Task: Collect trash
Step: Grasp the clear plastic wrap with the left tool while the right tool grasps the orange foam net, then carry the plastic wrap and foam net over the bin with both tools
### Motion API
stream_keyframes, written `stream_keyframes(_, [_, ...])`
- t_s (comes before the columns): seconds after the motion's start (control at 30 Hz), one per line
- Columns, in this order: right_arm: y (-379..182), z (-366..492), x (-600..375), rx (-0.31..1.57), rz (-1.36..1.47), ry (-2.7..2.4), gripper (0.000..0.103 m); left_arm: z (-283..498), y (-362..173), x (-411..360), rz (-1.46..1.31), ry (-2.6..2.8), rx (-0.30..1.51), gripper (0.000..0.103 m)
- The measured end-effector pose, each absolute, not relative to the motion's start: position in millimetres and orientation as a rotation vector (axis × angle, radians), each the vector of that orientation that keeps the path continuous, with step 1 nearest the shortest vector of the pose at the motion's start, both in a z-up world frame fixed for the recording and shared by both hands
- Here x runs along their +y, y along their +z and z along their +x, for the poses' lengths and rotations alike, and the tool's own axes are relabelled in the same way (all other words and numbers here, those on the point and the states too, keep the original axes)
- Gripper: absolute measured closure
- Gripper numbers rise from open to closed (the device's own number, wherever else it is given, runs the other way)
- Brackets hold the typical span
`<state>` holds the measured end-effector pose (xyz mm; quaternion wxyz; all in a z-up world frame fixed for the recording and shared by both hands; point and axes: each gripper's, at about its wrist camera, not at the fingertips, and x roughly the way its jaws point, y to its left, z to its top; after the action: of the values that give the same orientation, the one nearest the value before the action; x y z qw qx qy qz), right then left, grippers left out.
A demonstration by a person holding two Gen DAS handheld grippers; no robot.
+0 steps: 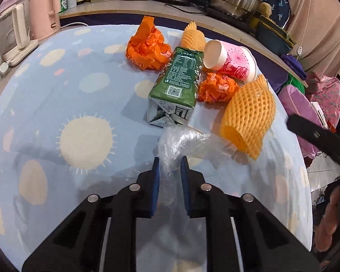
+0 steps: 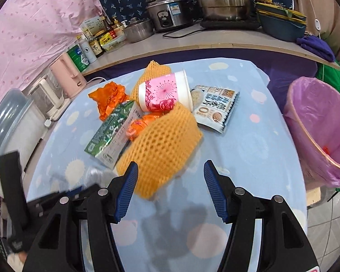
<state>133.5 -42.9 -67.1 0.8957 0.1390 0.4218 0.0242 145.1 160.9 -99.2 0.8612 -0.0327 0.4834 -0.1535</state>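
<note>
My left gripper [image 1: 170, 161] is shut on a crumpled clear plastic wrap [image 1: 183, 145] that lies on the blue tablecloth [image 1: 56, 104]. Beyond it lie a green carton [image 1: 179, 77], a pink paper cup [image 1: 231, 60] on its side, two orange crumpled bags [image 1: 147, 47] [image 1: 217, 87] and two yellow foam fruit nets [image 1: 249, 115] [image 1: 192, 36]. My right gripper [image 2: 171, 165] is open and empty, just before the near yellow foam net [image 2: 163, 145]. A printed snack packet [image 2: 217, 106] lies right of the cup [image 2: 165, 93].
A bin with a pink liner [image 2: 321, 127] stands off the table's right edge. A pink kettle [image 2: 68, 77] and a white appliance [image 2: 49, 97] stand at the far left. A counter [image 2: 192, 43] behind holds pots, a rice cooker and bottles.
</note>
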Motion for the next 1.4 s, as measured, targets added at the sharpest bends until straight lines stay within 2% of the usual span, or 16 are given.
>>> stream_keyframes(0.1, [-72.3,148.7,-37.8,0.877,0.290,0.046,0.044,139.9,-98.0,159.7,-0.080,-0.310,1.027,0.086])
stream_keyframes(0.2, [-79.9,161.8,-33.8,0.892,0.291,0.054,0.052,134.6,-97.4,158.2,-0.077,-0.305,1.034,0.086])
stream_keyframes(0.27, [-87.2,168.4,-31.2,0.910,0.294,0.071,0.068,132.4,-96.4,156.7,-0.079,-0.302,1.036,0.086])
stream_keyframes(0.33, [-92.3,170.6,-29.5,0.928,0.292,0.081,0.078,131.3,-95.0,155.6,-0.082,-0.300,1.035,0.086])
stream_keyframes(0.47, [-87.3,158.7,-32.3,0.915,0.296,0.101,0.086,130.4,-89.4,154.8,-0.091,-0.294,1.032,0.086])
stream_keyframes(0.83, [-39.1,74.6,-100.6,0.797,0.326,0.005,0.087,110.9,-53.2,117.7,-0.070,-0.379,0.985,0.086])
stream_keyframes(1.4, [-13.0,18.8,-240.9,0.675,0.381,-0.270,0.086,108.2,-11.8,-30.0,0.016,-0.577,0.916,0.086])
